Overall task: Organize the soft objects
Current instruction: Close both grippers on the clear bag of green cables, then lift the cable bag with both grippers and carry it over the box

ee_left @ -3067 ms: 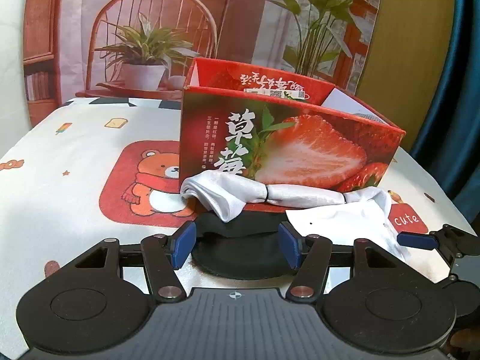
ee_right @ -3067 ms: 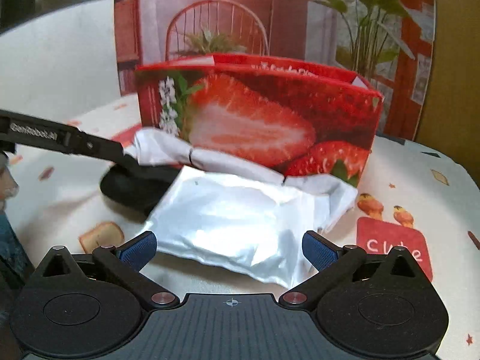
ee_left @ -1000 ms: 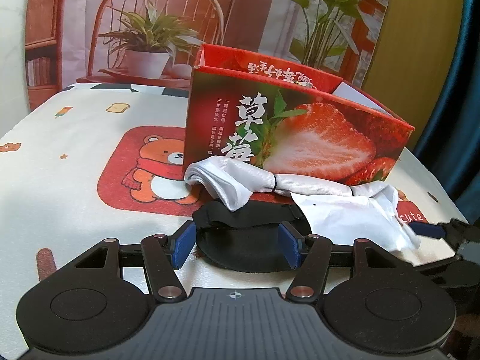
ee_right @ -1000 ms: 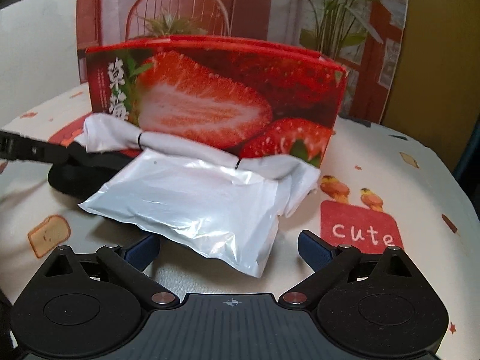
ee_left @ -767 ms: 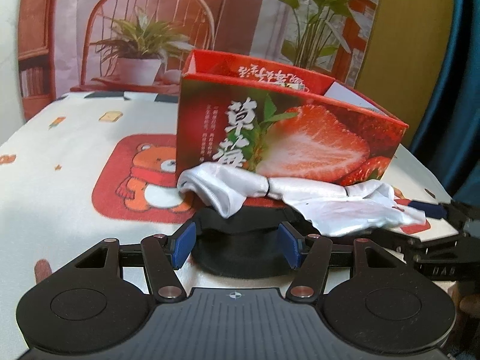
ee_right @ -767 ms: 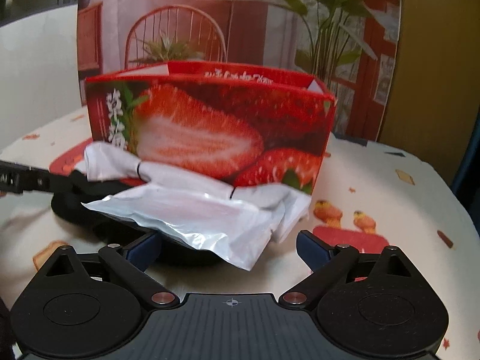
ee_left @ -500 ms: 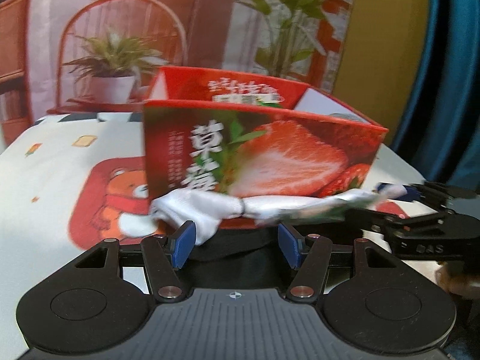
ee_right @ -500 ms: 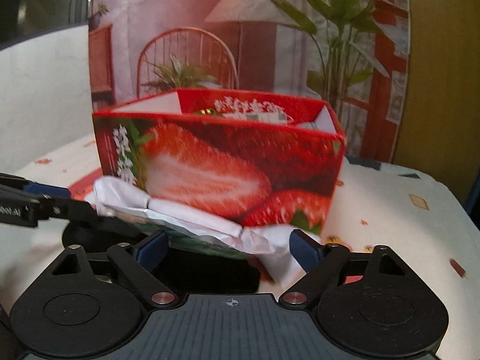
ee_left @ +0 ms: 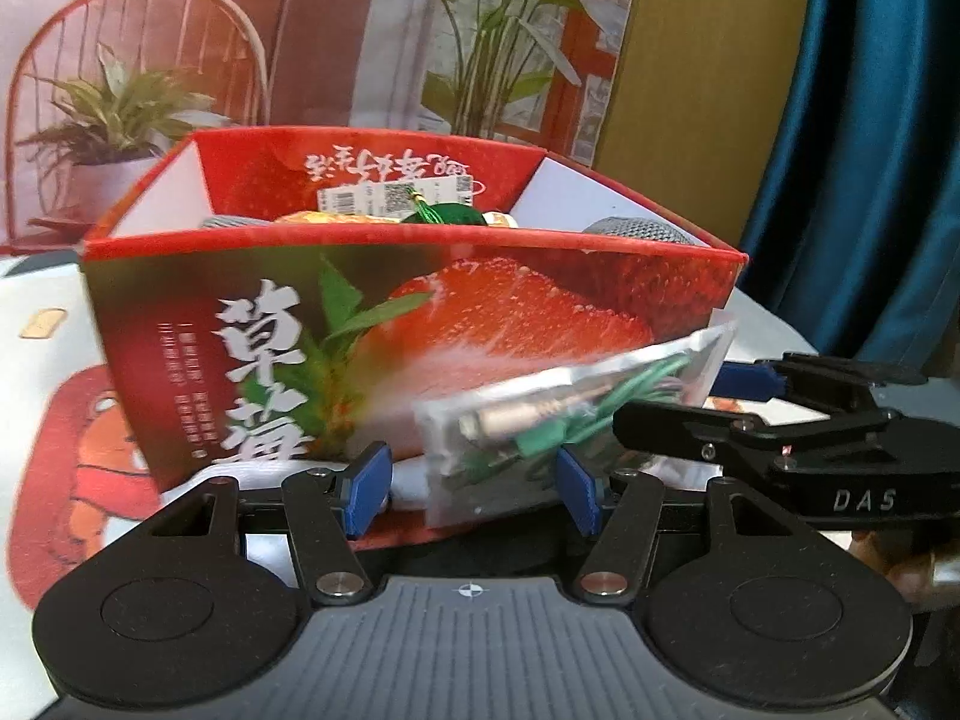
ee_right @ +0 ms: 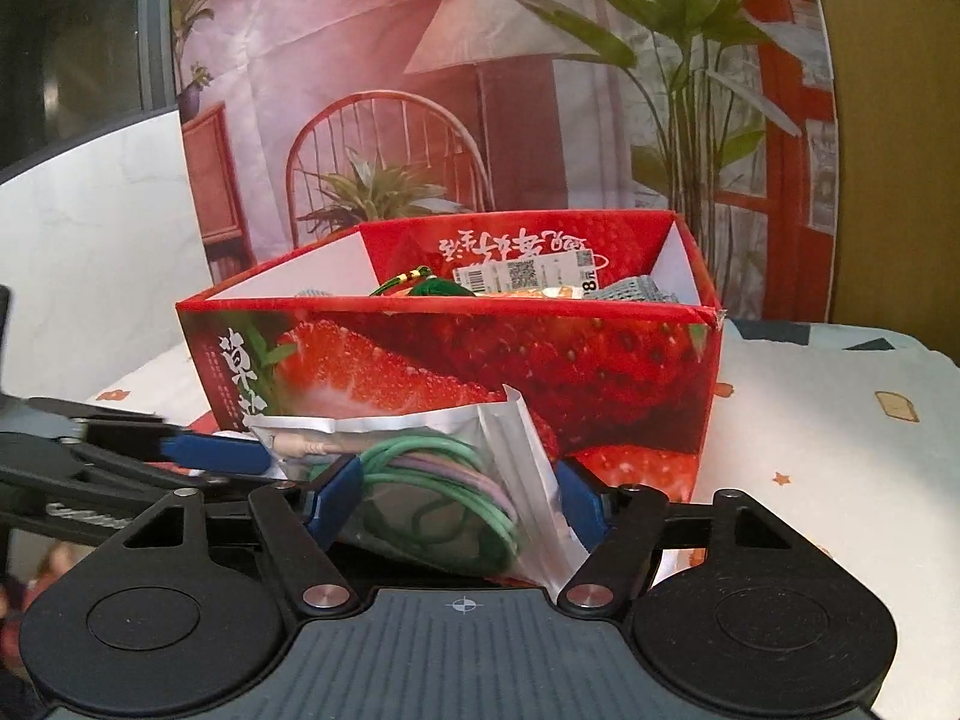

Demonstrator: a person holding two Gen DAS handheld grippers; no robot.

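A red strawberry-print box stands open on the table, holding a green tassel item, a barcode tag and grey cloth. My right gripper is shut on a clear plastic bag of green and purple cords, lifted in front of the box. The bag also shows in the left wrist view, with the right gripper at its right side. My left gripper is raised before the box, its jaws apart. A black soft item lies low behind its fingers, mostly hidden.
The table has a white cloth with a red bear patch on the left. A blue curtain hangs at the right. A printed backdrop with a chair and plants stands behind the box.
My right gripper has closed on the bag and lifted it off the table up to the box front. Both grippers have risen, so the box's inside now shows.
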